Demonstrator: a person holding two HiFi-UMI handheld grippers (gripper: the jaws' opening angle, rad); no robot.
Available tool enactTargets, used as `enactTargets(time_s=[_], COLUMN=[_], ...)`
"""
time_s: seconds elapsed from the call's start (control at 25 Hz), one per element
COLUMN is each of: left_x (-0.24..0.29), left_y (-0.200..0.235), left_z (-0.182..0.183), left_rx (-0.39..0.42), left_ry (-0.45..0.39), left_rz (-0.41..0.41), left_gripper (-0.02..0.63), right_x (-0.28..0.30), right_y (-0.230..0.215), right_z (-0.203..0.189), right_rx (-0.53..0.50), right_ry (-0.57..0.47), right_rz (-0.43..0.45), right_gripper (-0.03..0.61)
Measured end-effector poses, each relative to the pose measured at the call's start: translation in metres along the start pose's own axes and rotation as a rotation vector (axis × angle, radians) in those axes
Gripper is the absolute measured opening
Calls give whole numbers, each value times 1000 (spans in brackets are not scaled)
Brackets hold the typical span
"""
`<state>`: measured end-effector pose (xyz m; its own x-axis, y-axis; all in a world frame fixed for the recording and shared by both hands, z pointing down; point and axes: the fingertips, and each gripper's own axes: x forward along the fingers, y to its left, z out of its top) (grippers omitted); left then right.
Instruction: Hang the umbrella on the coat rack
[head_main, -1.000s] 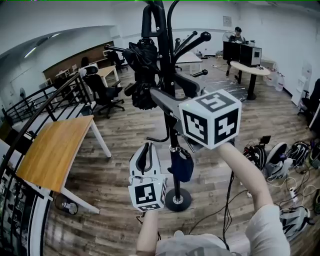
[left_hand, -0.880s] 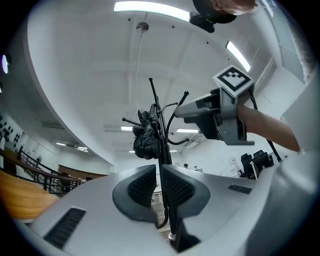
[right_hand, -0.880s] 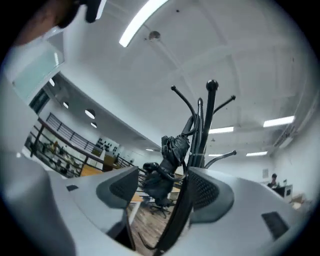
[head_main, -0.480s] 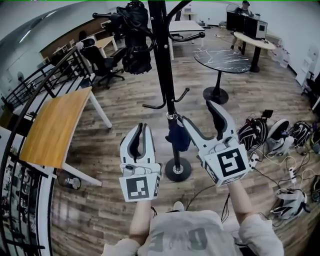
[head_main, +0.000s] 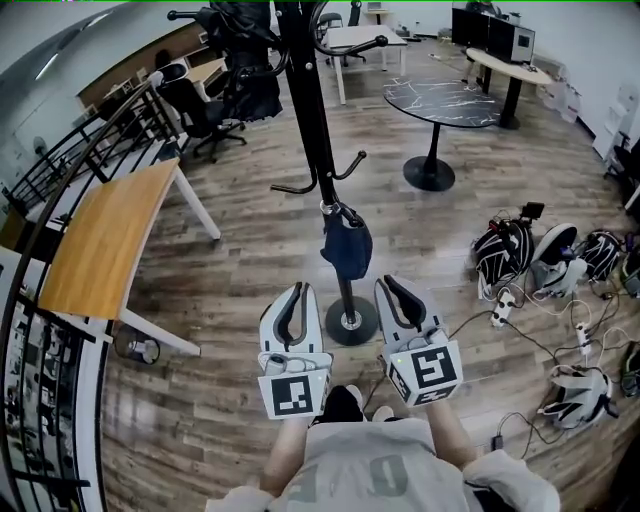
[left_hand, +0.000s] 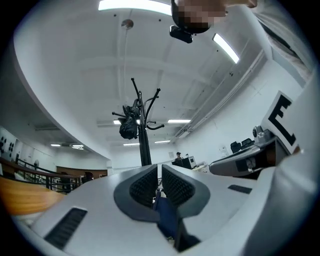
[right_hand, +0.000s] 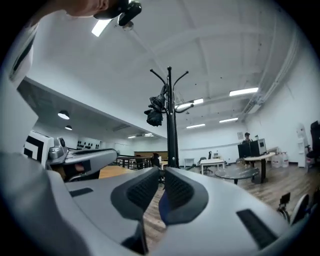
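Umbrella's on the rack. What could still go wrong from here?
The umbrella hangs bunched high out to one side of the rack; a knock might shake it off. The rack stands on one round base and also carries a blue bag, so a bump could rock it. Gear and cables on the floor at the right could trip you.

From my head view the coat rack (head_main: 305, 110) runs off the top edge at 12 o'clock, crown unseen; the umbrella (head_main: 252, 85) at 11 o'clock is clipped too. In both gripper views, how it hangs is too small to tell.
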<state>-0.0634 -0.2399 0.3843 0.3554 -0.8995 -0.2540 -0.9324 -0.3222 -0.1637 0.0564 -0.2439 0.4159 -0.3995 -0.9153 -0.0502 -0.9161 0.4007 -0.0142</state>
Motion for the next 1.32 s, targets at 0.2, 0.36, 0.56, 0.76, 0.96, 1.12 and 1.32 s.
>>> enactTargets(time_s=[0.2, 0.36, 0.56, 0.76, 0.96, 1.12, 1.32], left_x=[-17, -21, -24, -26, -28, -27, -29], left_y=[-8, -13, -15, -18, -18, -20, -27], left_z=[-13, -7, -5, -7, -15, -21, -28], left_rx=[-4, -7, -19, -23, -29, -38, -45], left_ry=[27, 6, 1, 10, 32, 44, 69], left_rz=[1, 5, 12, 19, 26, 29, 24], left_gripper=[29, 29, 29, 29, 29, 29, 29], right_x=[-23, -30, -31, -35, -39, -43, -53], right_y=[19, 28, 31, 23, 16, 14, 15], right_z=[-29, -37, -32, -38, -41, -48, -48], right_rx=[34, -4, -30, -27, -12, -10, 0], right_ry=[84, 109, 93, 107, 110, 126, 136], right_rz=[38, 55, 59, 43, 27, 30, 40], right_gripper=[38, 32, 32, 32, 32, 32, 32])
